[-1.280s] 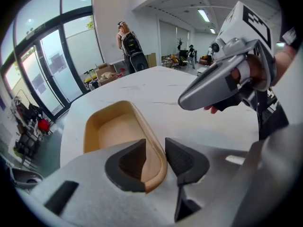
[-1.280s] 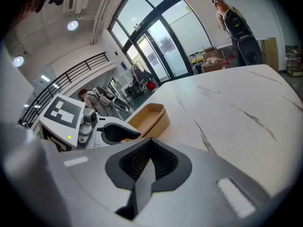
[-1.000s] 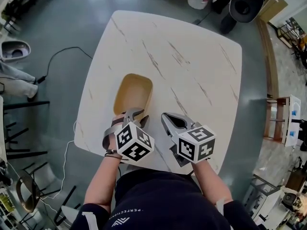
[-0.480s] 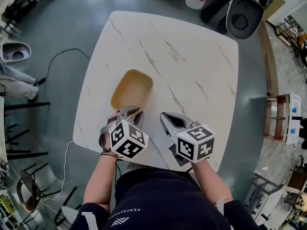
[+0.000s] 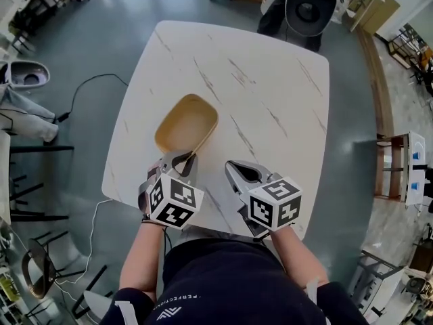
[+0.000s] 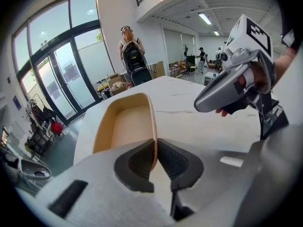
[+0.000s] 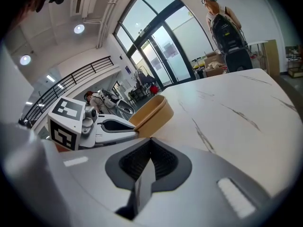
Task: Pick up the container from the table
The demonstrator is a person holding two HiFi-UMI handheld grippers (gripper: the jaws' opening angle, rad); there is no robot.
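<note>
A tan oval container (image 5: 186, 124) sits on the white marble table (image 5: 270, 80), left of centre. My left gripper (image 5: 184, 158) holds its near rim. In the left gripper view its jaws are closing, and both pads (image 6: 142, 157) press on the thin container wall (image 6: 125, 126). Seen from the right gripper view, the container (image 7: 150, 113) is tilted, its near end raised by the left gripper (image 7: 118, 126). My right gripper (image 5: 233, 170) hovers beside it on the right, shut and empty, with its pads (image 7: 161, 160) meeting.
The table's near edge (image 5: 223, 232) is just under both grippers. A dark chair (image 5: 308, 5) stands at the far side, and a cable (image 5: 88, 83) lies on the floor to the left. A person with a backpack (image 6: 130, 51) stands beyond the table.
The left jaws have closed onto the container's near rim. That gripper has risen a little and turned, tilting the container. The right gripper has shifted slightly.
</note>
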